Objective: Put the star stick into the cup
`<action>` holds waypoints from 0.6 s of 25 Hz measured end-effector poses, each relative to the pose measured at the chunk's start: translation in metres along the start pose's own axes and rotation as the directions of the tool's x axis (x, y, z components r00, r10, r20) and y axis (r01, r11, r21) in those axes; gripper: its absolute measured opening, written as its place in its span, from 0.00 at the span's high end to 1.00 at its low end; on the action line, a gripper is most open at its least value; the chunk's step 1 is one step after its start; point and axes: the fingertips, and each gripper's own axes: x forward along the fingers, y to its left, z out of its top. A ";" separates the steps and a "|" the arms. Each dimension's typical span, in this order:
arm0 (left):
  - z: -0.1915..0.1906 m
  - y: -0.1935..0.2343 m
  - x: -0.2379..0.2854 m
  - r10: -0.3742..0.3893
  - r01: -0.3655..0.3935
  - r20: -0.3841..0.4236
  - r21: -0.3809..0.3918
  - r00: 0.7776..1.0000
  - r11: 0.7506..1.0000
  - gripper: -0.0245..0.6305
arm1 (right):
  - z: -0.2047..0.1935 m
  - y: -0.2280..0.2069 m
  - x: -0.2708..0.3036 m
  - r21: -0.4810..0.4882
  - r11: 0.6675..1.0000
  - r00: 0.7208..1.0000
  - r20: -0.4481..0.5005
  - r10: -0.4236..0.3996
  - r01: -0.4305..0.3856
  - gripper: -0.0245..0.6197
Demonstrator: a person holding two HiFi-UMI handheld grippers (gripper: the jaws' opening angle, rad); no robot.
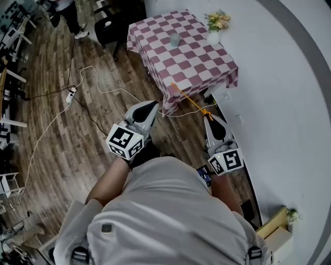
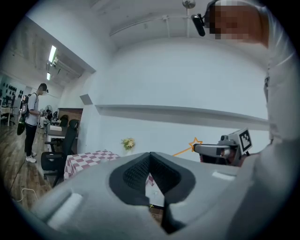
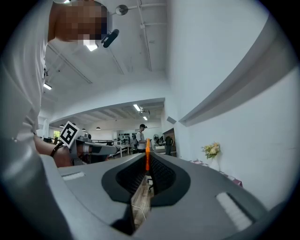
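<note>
The orange star stick [image 1: 190, 100] juts forward from my right gripper [image 1: 208, 117], which is shut on its near end. Its star tip hangs over the near edge of the checkered table [image 1: 196, 67]. A pale cup [image 1: 174, 39] stands far back on that table. In the right gripper view the stick [image 3: 147, 157] shows as a thin orange line between the shut jaws. My left gripper [image 1: 153, 104] is shut and empty, held left of the table's corner. The left gripper view shows the star [image 2: 195, 143] ahead of the right gripper [image 2: 220, 150].
A vase of flowers [image 1: 215, 27] stands at the table's back right corner. White cables and a power strip [image 1: 69, 96] lie on the wooden floor at left. A black chair [image 1: 109, 27] and a standing person [image 1: 67, 14] are behind. A curved white wall [image 1: 289, 103] runs along the right.
</note>
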 end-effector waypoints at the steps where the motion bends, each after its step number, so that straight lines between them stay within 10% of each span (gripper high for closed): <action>1: 0.000 0.003 0.000 0.000 0.000 0.000 -0.001 1.000 1.000 0.96 | 0.000 0.000 0.003 -0.001 1.000 1.000 0.002 -0.002 0.002 0.92; 15: 0.001 0.098 0.017 -0.019 0.019 -0.010 -0.025 1.000 1.000 0.96 | -0.008 -0.005 0.099 0.012 0.999 0.999 -0.014 -0.045 0.045 0.92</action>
